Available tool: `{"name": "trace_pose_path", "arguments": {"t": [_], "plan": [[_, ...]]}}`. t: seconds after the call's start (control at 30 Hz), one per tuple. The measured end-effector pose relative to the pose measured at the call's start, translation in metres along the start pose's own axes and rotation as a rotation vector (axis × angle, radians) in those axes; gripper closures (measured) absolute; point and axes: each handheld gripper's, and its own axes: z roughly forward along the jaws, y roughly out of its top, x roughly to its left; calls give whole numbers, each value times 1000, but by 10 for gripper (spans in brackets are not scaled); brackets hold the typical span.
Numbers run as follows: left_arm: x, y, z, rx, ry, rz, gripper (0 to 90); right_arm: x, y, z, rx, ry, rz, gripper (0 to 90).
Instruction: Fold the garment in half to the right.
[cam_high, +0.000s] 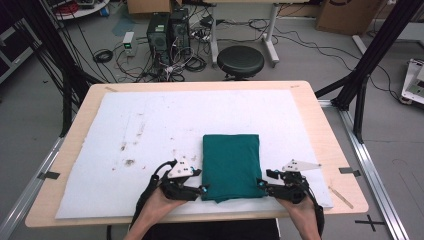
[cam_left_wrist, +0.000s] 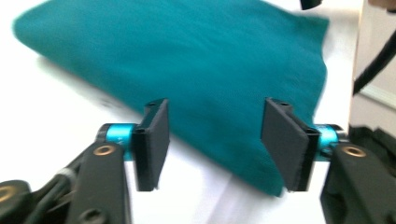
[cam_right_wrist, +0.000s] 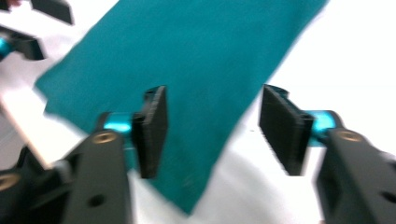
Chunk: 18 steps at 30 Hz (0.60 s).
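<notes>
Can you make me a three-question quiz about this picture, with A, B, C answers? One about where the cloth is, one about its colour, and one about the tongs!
1. Where does the folded cloth lie?
A. On the white mat, near the person's edge
B. On the black stool
C. On the floor

2. What colour is the cloth?
A. Red
B. Yellow
C. Dark teal green

3. How do the left tongs and the right tongs stand?
A. Both squeezed shut on the cloth
B. Both open, with a gap between the pads
C. One open, one shut

Answers:
1. A, the high view shows it flat on the mat between the two hands.
2. C, it looks teal green in all three views.
3. B, each gripper view shows the pads apart, with the cloth lying beyond them and not pinched.
</notes>
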Motion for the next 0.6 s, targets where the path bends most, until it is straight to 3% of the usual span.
{"name": "trace_pose_path", "arguments": {"t": [0.07, 0.2, 0.37, 0.57, 0.6], "plan": [[10, 2, -7, -23, 30, -21, 335, -7, 5, -3, -21, -16, 31, 304], [30, 0, -24, -95, 94, -75, 276, -17, 12, -7, -65, -55, 49, 219], [50, -7, -41, -127, 173, -110, 237, -26, 22, -12, -146, -106, 55, 209], [67, -17, -69, -166, 251, -132, 235, -38, 25, -14, -200, -150, 99, 209], [70, -19, -73, -168, 260, -132, 234, -39, 25, -13, -186, -143, 103, 209]]}}
